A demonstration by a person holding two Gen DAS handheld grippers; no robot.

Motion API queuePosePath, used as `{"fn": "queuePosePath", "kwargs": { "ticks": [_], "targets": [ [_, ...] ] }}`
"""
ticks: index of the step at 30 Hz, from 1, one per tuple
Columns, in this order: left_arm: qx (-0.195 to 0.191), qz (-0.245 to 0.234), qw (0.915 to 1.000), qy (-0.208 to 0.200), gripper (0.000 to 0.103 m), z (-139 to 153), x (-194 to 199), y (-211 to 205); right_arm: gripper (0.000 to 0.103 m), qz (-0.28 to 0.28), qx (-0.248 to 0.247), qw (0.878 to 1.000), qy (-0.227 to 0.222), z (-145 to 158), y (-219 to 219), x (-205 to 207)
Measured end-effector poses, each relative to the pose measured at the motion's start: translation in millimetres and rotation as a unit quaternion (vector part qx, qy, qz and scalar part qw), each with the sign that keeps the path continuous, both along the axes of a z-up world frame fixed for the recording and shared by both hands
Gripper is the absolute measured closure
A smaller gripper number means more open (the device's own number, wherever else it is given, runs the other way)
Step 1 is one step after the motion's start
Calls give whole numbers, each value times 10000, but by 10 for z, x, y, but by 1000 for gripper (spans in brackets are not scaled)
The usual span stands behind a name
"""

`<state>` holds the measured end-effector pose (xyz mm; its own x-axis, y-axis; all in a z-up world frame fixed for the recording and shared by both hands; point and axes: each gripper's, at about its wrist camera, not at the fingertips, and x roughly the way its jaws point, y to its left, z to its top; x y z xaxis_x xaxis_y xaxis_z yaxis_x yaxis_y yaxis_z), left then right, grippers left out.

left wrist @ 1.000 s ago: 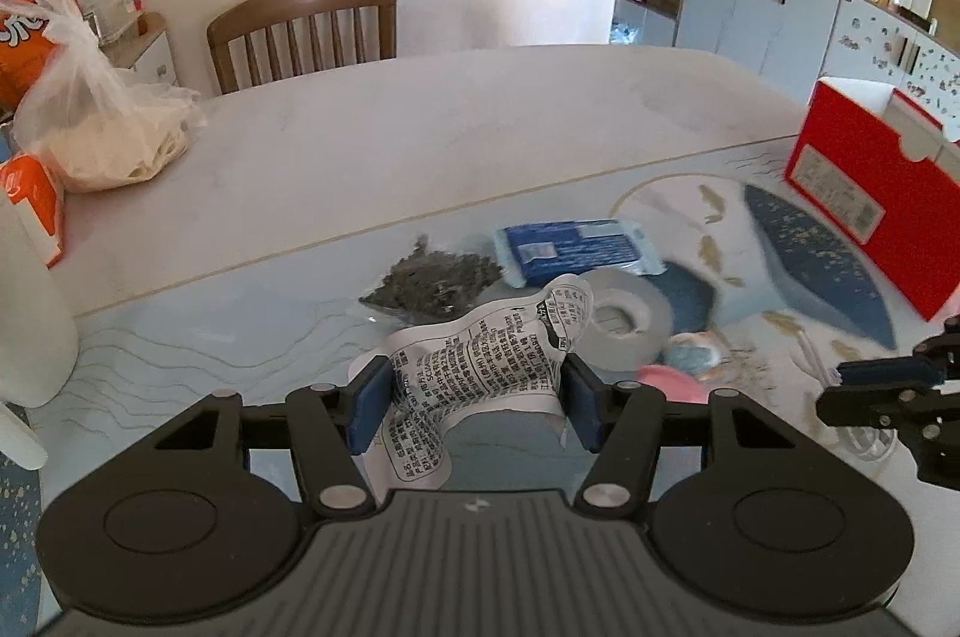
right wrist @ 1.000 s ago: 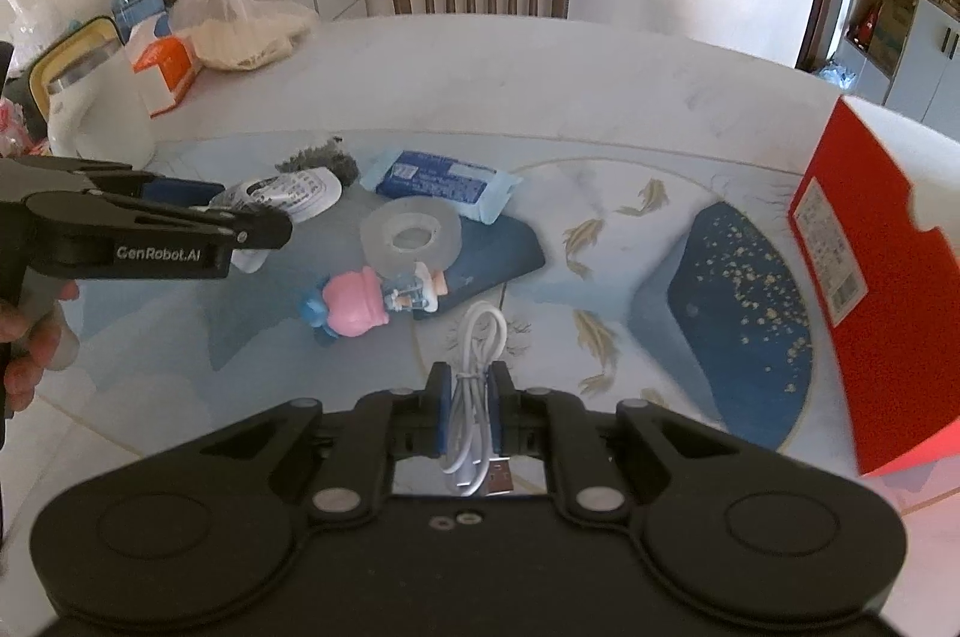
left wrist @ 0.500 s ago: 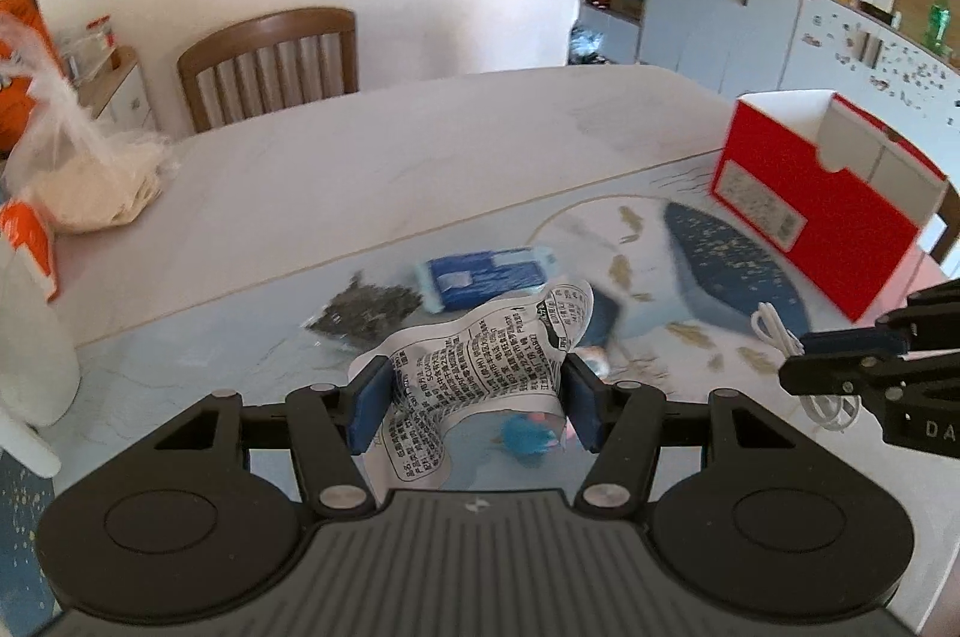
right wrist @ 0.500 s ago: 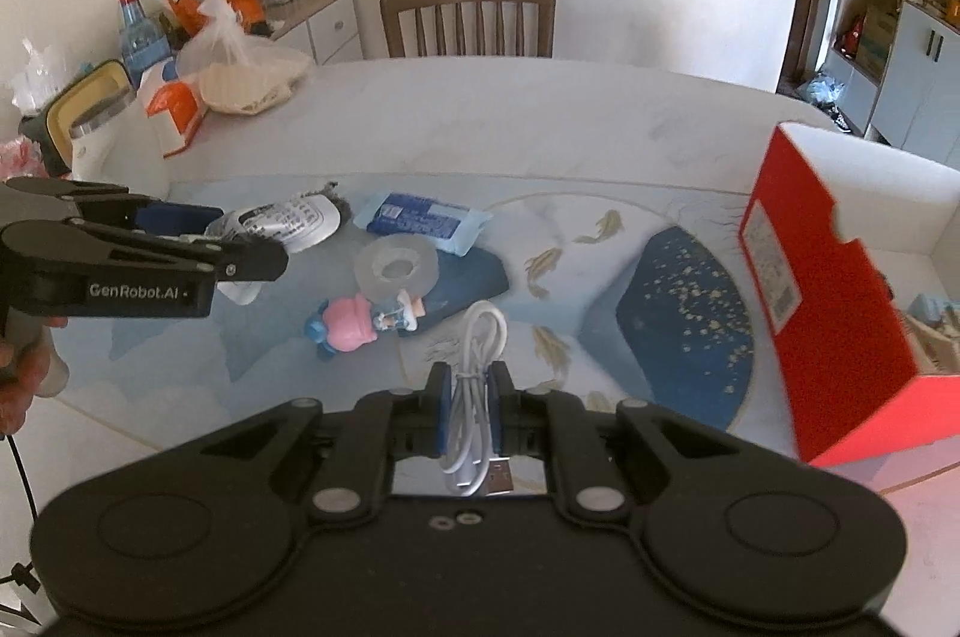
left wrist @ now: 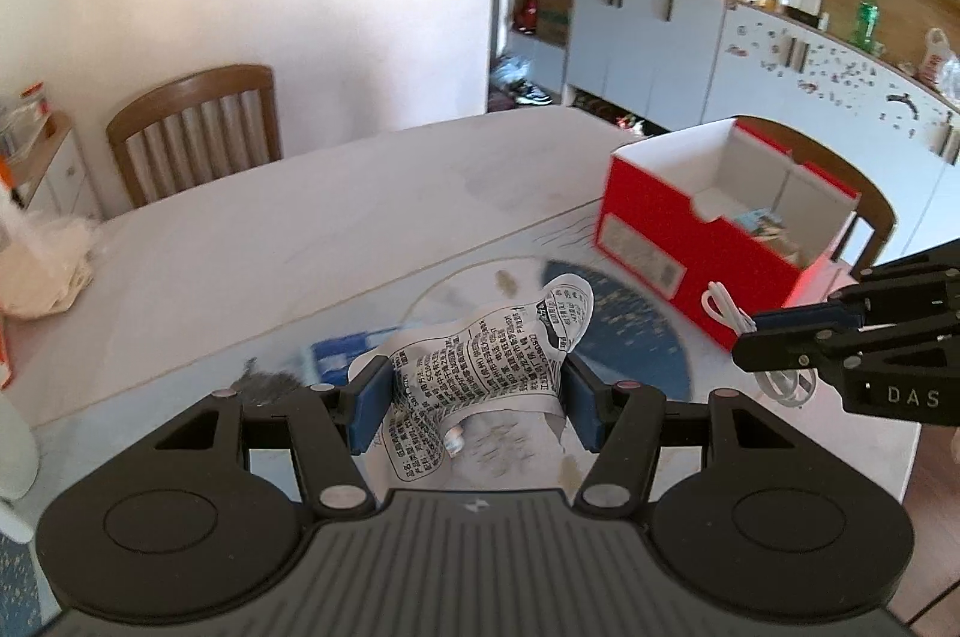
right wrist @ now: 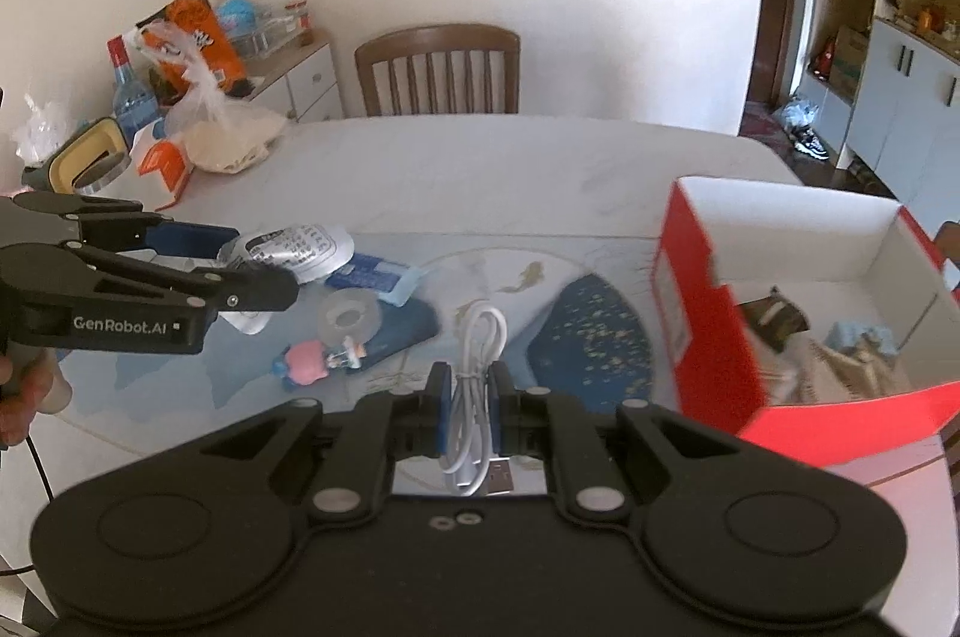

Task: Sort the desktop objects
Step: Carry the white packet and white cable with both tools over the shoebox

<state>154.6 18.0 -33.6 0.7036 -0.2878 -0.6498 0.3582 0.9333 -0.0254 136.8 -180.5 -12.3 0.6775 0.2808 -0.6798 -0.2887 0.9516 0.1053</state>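
Hovering level above the table, left gripper [left wrist: 474, 400] clamps a printed packet [left wrist: 486, 355], right gripper [right wrist: 467, 400] a white cable [right wrist: 477, 373].

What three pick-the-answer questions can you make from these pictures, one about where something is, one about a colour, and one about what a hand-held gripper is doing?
1. Where is the pink toy figure?
A. On the table mat
B. Inside the box
C. On the chair

2. What colour is the outside of the box?
A. Green
B. Red
C. Yellow

3. What is the right hand-held gripper doing?
A. Hanging open
B. Shut on nothing
C. Shut on the white cable

Answers:
1. A: the pink toy figure lies on the table mat, by the tape roll.
2. B: the box has red outer walls.
3. C: the right hand-held gripper pinches the white cable between its blue pads.
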Motion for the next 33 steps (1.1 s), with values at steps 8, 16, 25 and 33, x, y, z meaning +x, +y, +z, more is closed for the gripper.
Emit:
{"fn": "queuePosePath", "kwargs": {
  "ticks": [8,16,25,33],
  "targets": [
    [-41,-297,9994,-146,44,173,10,-389,91,-188,16,9997,-186,160,-378,-15],
    [-88,-481,9986,-193,44,294,70,-767,91,-197,90,9994,-274,272,-727,40],
    [-82,-718,9971,-231,44,346,164,-1319,91,-268,115,9991,-309,293,-1172,119],
    [-23,-1020,9947,-134,44,314,271,-1826,91,-414,116,9988,-226,231,-1637,230]
  ]
}}
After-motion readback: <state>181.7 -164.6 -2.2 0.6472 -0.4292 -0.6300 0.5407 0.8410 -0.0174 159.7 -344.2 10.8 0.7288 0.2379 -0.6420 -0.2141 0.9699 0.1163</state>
